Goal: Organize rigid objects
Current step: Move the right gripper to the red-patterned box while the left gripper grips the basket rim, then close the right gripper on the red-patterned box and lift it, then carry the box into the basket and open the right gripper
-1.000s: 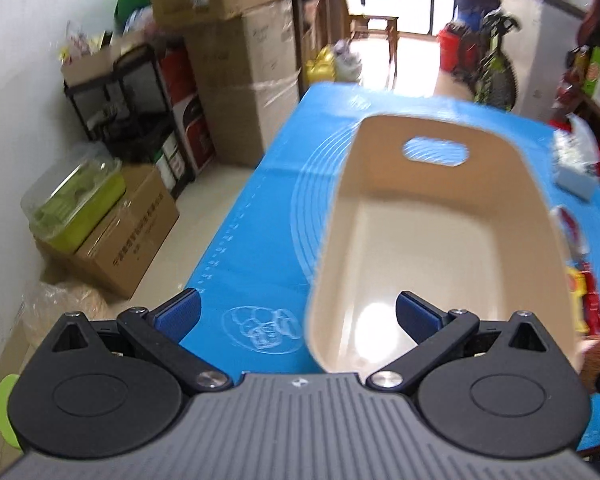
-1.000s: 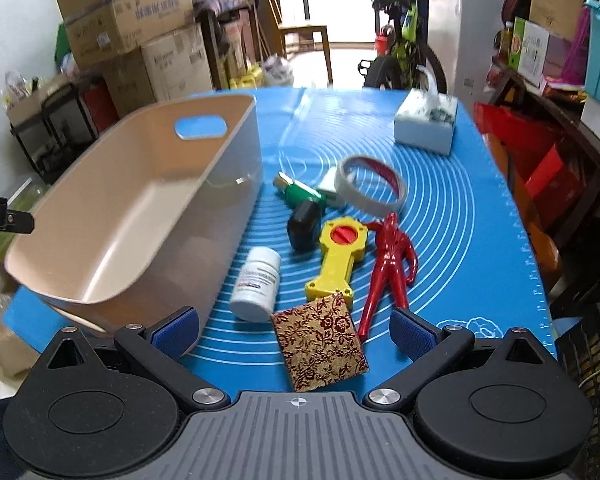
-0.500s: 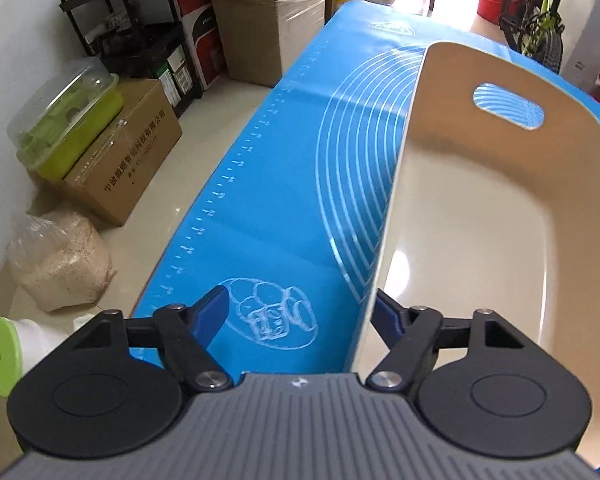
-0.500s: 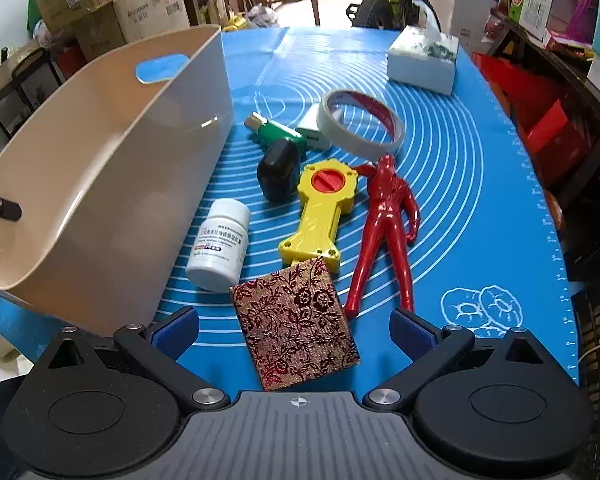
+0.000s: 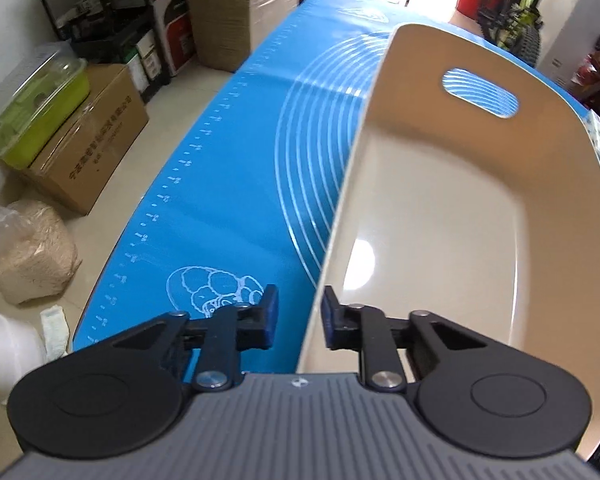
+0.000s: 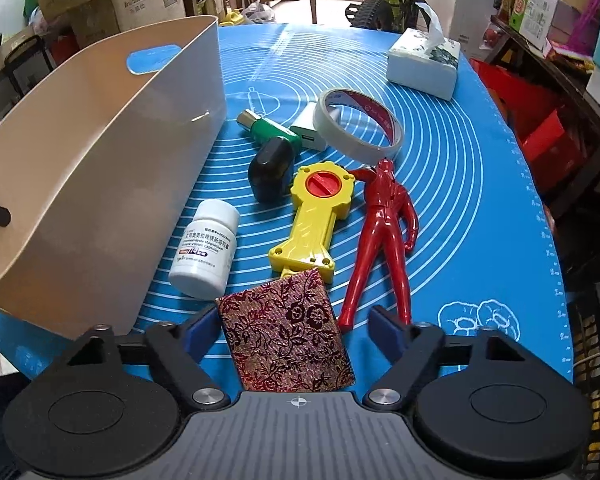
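Left tool (image 5: 296,322): its jaws are closing astride the near left wall of the beige bin (image 5: 440,216). The inner pad sits against the wall's inside face; the outer pad is still short of the outside face, so the wall is not yet clamped. The bin stands on the blue mat (image 5: 228,184) covering the tabletop, empty inside, with a handle slot in its far wall.

Right tool (image 6: 296,326): its jaws are closing around the floral box (image 6: 288,340), a maroon and gold patterned square lying flat at the near edge of the mat. The left pad is at the box's left edge; the right pad stands clear of its right edge. No grip is made.

Other items lie on the mat right of the bin. A white pill bottle (image 6: 206,254) lies just far-left of the box. A yellow toy (image 6: 312,216) touches the box's far edge. A red figurine (image 6: 382,232) lies just right of the toy. Farther off are a black object (image 6: 272,166), a green cylinder (image 6: 270,130), a white adapter (image 6: 310,132) and a tape roll (image 6: 358,122). A tissue box (image 6: 424,62) sits far right.
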Demonstrator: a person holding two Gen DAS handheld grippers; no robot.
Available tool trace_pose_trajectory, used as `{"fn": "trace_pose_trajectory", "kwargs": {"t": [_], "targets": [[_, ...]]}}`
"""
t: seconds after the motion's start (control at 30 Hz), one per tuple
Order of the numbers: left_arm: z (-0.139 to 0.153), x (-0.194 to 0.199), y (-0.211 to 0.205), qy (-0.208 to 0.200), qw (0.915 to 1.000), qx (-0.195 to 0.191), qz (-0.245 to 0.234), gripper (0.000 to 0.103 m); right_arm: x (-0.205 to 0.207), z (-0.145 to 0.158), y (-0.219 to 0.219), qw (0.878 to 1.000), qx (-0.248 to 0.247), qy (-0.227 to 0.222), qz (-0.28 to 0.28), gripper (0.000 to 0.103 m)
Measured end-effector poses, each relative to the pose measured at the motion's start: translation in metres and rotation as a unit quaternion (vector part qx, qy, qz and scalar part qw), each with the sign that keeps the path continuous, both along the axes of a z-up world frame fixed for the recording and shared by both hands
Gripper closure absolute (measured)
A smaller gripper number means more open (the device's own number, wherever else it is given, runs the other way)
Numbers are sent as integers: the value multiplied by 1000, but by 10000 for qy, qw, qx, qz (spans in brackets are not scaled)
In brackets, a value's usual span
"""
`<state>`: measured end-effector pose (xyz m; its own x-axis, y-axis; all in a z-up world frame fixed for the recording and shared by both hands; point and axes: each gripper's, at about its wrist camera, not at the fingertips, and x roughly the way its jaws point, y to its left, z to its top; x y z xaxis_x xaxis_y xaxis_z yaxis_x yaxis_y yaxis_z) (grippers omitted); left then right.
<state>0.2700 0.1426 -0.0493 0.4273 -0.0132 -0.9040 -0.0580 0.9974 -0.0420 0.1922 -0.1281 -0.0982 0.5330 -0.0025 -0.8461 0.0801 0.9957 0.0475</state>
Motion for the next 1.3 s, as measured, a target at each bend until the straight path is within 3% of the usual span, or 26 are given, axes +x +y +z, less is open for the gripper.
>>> {"fn": "trace_pose_trajectory", "kwargs": {"t": [0.1, 0.27, 0.5, 0.8, 1.17, 1.3], "targets": [[-2, 0, -1, 13, 9999, -127, -105, 94, 0, -1, 2, 10000, -43, -19, 57, 33], [-3, 0, -1, 17, 9999, -127, -109, 94, -6, 4, 10, 9992, -264, -221, 200, 44], [-3, 0, -1, 13, 9999, -69, -140, 94, -6, 13, 8, 9996, -144, -248, -14, 44], [-3, -1, -3, 12, 9999, -35, -151, 94, -8, 56, 4, 9938, -16, -1072, -308, 45], [-3, -1, -5, 18, 9998, 30, -211, 94, 23, 114, 9, 9740, 157, -2210, -483, 44], [-2, -1, -6, 23, 9997, 71, -243, 94, 38, 127, 26, 9676, 275, -2492, -303, 44]]}}
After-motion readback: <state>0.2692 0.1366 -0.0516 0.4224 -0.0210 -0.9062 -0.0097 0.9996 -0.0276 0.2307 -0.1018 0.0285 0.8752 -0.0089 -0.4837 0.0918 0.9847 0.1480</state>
